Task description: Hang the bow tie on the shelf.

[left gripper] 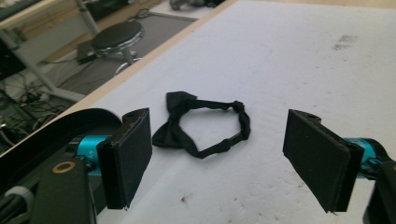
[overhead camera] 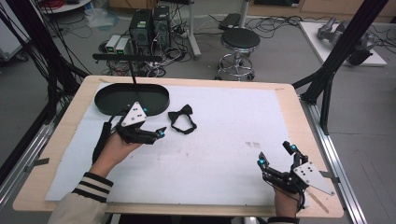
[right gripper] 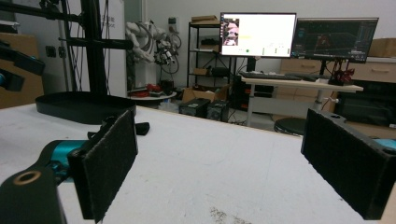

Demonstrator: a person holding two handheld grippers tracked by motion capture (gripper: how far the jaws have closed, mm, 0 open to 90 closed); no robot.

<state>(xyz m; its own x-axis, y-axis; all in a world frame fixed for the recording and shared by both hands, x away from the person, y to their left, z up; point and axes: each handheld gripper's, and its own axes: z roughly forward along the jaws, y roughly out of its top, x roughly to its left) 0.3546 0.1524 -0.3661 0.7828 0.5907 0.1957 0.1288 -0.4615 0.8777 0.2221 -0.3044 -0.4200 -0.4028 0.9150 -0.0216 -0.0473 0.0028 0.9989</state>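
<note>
High view: a wooden counter carries a white, faintly stained sheet. A black bow tie, soft fabric with its strap looped, lies flat on the sheet just right of a black oval tray. The left claw sits just left of the tie, apart from it. The right claw stands wide and empty near the counter's right corner.

Left gripper view: square black pads with a fuzzy texture stand apart; the tie lies ahead between them, untouched.

Right gripper view: coarse foam-like pads gape wide over bare sheet.
</note>
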